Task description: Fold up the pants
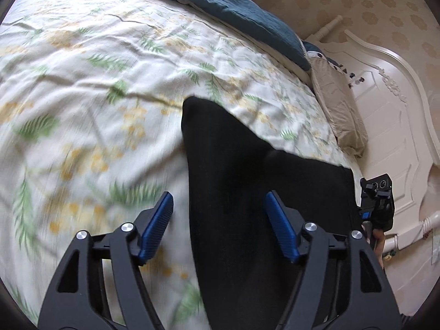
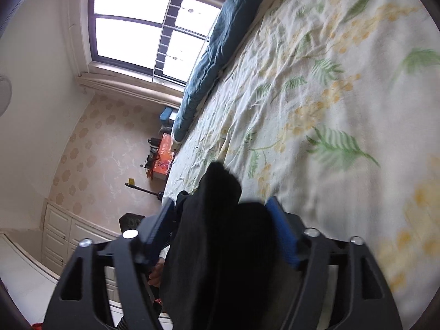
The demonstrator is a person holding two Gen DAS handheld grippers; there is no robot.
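The black pants (image 1: 247, 181) lie on the floral bedspread (image 1: 96, 110), one end stretching away from me. My left gripper (image 1: 218, 225) is open just above them, its right blue pad (image 1: 280, 231) over the cloth and its left pad over the sheet. In the right wrist view the pants (image 2: 220, 233) bunch up between the wide-set blue pads (image 2: 283, 233) of my right gripper (image 2: 220, 225); the jaws stand apart and I cannot tell whether they grip the cloth. The right gripper also shows in the left wrist view (image 1: 376, 203) at the pants' far edge.
A teal quilt (image 1: 233, 2) lies along the bed's far side, with a beige pillow (image 1: 341, 115) by the white headboard (image 1: 390, 110). In the right wrist view, a window (image 2: 143, 27), white cabinets (image 2: 63, 236) and an orange box (image 2: 163, 162) lie beyond the bed edge.
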